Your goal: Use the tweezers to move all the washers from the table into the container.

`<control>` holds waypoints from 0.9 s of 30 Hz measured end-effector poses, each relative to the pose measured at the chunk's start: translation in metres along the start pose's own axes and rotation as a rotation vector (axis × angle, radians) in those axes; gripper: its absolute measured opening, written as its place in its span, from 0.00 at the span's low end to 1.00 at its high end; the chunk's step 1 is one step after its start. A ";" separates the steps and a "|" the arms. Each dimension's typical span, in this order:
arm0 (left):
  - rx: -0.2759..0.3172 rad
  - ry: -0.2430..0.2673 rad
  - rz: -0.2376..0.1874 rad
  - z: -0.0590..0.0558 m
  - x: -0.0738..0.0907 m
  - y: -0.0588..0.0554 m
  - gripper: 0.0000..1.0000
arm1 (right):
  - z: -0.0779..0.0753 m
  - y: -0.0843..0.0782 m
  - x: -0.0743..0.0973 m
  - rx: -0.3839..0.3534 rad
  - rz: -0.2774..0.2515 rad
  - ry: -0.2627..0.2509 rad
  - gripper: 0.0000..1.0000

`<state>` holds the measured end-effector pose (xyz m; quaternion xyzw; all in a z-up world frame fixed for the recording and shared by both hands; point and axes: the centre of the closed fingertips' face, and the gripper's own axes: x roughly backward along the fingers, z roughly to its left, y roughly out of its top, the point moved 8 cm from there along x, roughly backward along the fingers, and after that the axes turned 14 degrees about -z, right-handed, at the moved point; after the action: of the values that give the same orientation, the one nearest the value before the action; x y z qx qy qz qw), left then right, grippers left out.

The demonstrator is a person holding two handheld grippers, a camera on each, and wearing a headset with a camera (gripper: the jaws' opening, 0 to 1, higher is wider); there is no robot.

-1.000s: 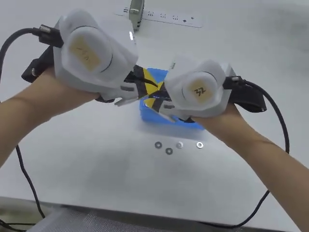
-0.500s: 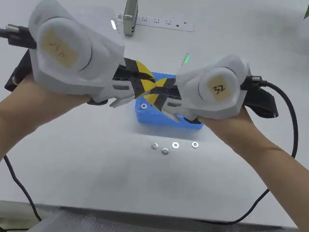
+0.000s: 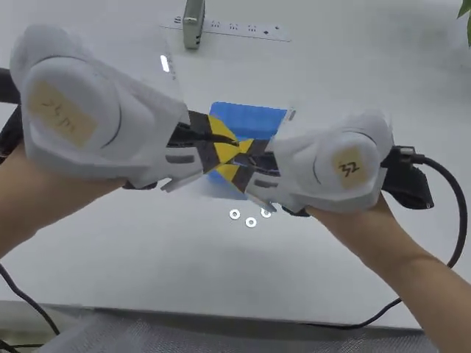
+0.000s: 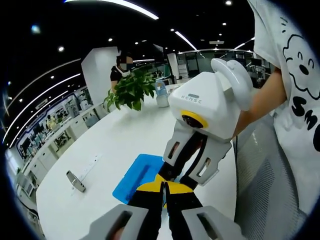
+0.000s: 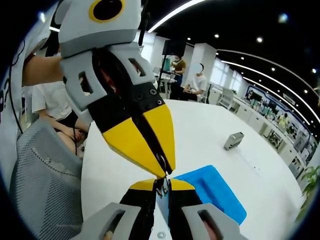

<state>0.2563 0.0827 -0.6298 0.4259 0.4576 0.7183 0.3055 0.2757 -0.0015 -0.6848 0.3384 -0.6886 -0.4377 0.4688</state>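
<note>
Right gripper (image 3: 249, 153) jaws nearly closed on thin tweezers (image 5: 161, 194). Left gripper (image 3: 224, 140) jaws pressed together, tip-to-tip with it; can't tell if they pinch the tweezers. Both hover over blue container (image 3: 250, 120). Three washers (image 3: 251, 221) lie on table (image 3: 147, 250), just near of it. Likely regrip: seat tweezers straight and firm, tips clear of jaws, before going down.
</note>
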 end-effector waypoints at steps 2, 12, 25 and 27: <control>0.001 -0.007 0.008 -0.003 -0.001 -0.004 0.00 | 0.002 -0.004 0.000 -0.011 0.006 0.003 0.05; 0.066 0.001 0.037 -0.012 -0.011 -0.025 0.00 | 0.010 -0.027 -0.004 -0.110 0.035 0.009 0.06; 0.122 -0.009 0.050 -0.013 -0.021 -0.036 0.00 | 0.009 -0.040 -0.007 -0.133 0.079 0.027 0.06; 0.127 -0.011 0.046 -0.012 -0.020 -0.034 0.00 | 0.010 -0.039 -0.006 -0.133 0.076 0.026 0.06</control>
<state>0.2560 0.0746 -0.6701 0.4588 0.4908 0.6922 0.2637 0.2706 -0.0084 -0.7242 0.2858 -0.6642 -0.4599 0.5155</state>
